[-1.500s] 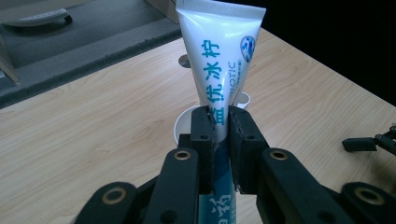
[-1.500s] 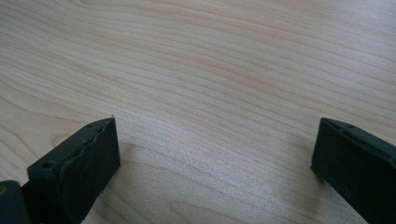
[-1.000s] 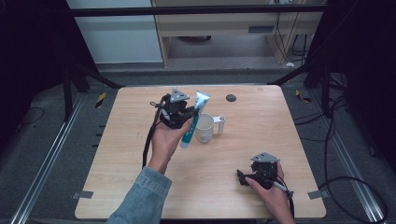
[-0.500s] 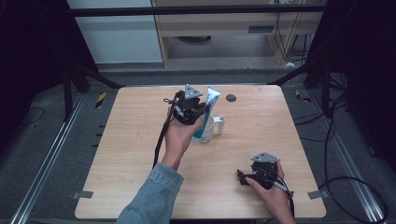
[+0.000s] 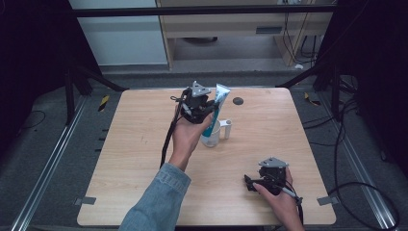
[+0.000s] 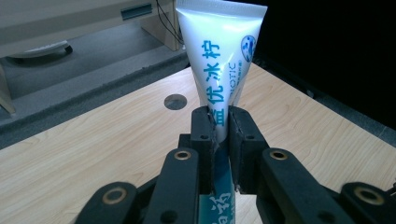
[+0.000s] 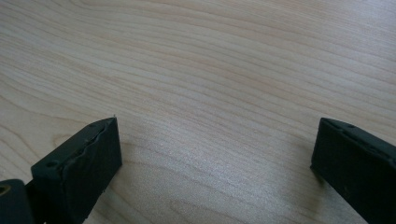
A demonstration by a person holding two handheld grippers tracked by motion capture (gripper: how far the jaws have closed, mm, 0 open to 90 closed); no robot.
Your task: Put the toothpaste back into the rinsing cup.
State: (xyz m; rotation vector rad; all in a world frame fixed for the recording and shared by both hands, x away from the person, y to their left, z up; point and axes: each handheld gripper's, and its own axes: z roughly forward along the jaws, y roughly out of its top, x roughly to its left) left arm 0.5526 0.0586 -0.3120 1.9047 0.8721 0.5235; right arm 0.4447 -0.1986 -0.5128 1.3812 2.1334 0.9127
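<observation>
2 tools in play: my left gripper with the toothpaste tube, my right gripper with nothing.

Changed in the last second: my left hand has carried the tube rightward and a little farther up the surface; 1.0 s ago the tube was left of the white cup, now it stands over it with its lower end at or in the mouth.

Meaning for the work: I judge this the placing step, the tube going cap-down into the cup; travel looks nearly done, with lowering and release left.

Left fingers: clamped on the tube across its middle, 1 on each face, as the left gripper view shows.

Tube: near upright, leaning a little to the right in the high view, flat crimped end up, held off the surface; whether its lower end touches the cup's bottom I cannot tell.

Cup: upright, near the middle of the surface, handle to the right.

Left arm pose: sleeve entering from the bottom edge, forearm reaching forward, wrist raised, gripper above the cup's left rim.

Right fingers: wide apart, holding nothing, bare wood between them.

Right arm pose: hand resting low at the near right, unmoved over the last second, well apart from the cup.
</observation>
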